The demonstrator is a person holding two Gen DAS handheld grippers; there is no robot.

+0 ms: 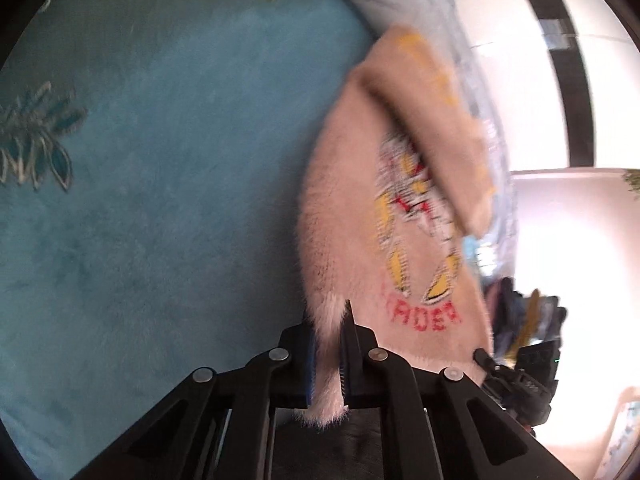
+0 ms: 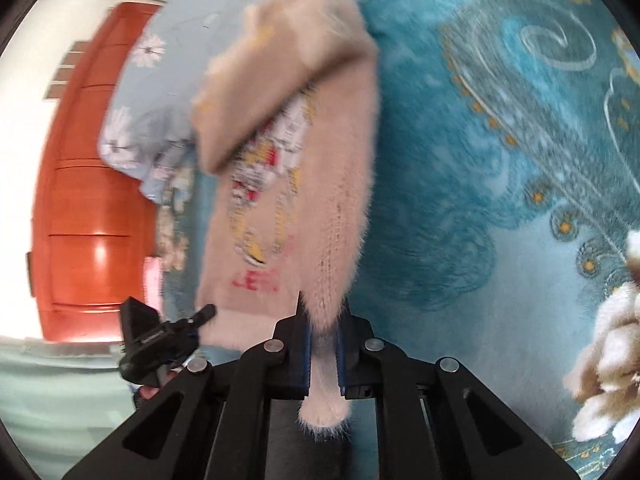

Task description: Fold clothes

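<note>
Fuzzy pink sweater (image 1: 352,208) stretches lengthwise away from both tongs; left tongs (image 1: 326,354) and right tongs (image 2: 322,346) each pinch its near hem.

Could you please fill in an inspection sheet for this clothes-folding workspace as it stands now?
Surface: teal patterned blanket, soft, spread flat.
Job's things: fuzzy pink sweater with a printed front and red lettering, lifted by two corners; its far part is folded over.
Clutter: light blue floral bedding behind the sweater; a cream fluffy item at the right edge.
Grippers: left claw shut on one sweater corner; right claw shut on the other.
Cables: nothing seen.
Surroundings: orange-red wooden cabinet, white wall.
</note>
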